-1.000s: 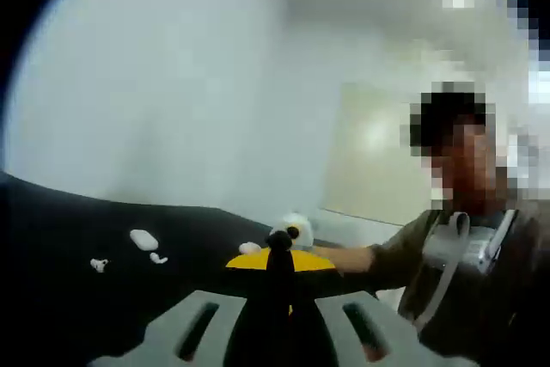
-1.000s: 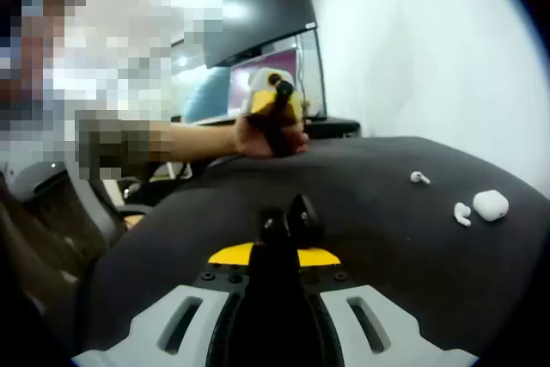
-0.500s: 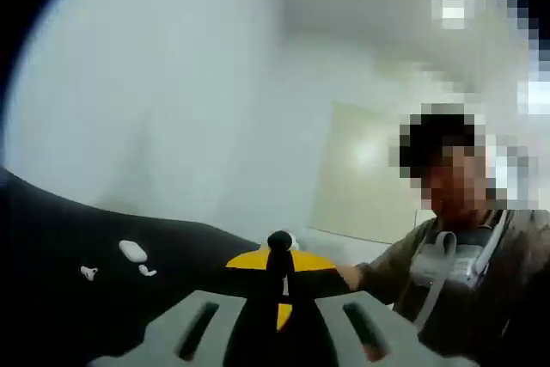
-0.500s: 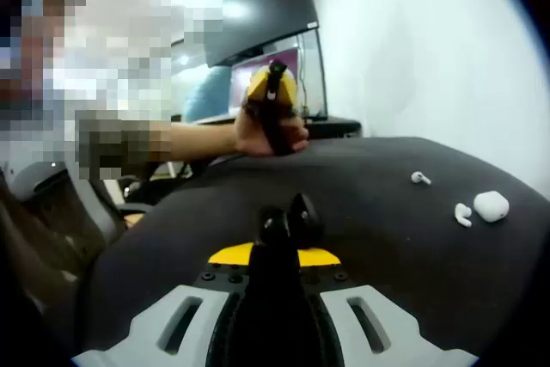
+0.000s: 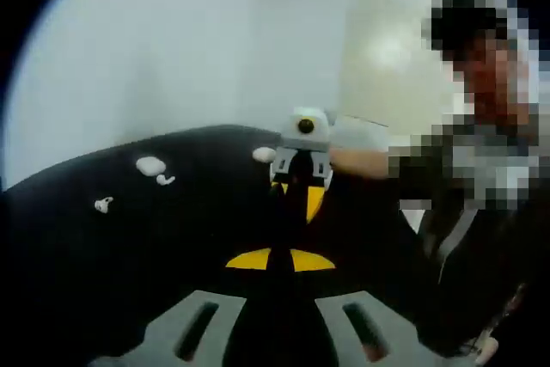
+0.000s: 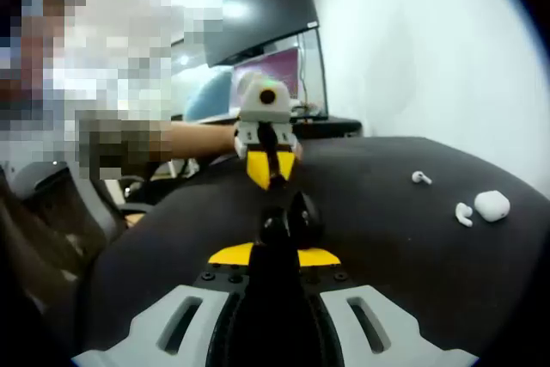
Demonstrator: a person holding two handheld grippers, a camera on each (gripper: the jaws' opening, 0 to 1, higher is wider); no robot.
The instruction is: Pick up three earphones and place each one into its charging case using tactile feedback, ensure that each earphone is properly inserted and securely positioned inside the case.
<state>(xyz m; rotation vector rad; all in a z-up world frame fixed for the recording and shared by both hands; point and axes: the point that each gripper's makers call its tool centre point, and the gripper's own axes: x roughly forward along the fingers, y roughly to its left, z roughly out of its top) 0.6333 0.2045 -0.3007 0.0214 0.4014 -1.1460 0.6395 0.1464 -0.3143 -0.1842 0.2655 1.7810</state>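
While closed, right tongs (image 6: 277, 228) gripping black earphone (image 6: 301, 212), left tongs (image 5: 277, 251) closed.

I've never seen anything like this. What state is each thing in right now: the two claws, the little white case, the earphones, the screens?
Left claw: shut, nothing seen in it.
Right claw: shut, nothing seen in it.
Charging case: on the black table, looks closed.
Near earphone: loose on the table beside the case.
Far earphone: loose on the table, apart from the case.
Upper monitor: dark.
Lower screen: lit.
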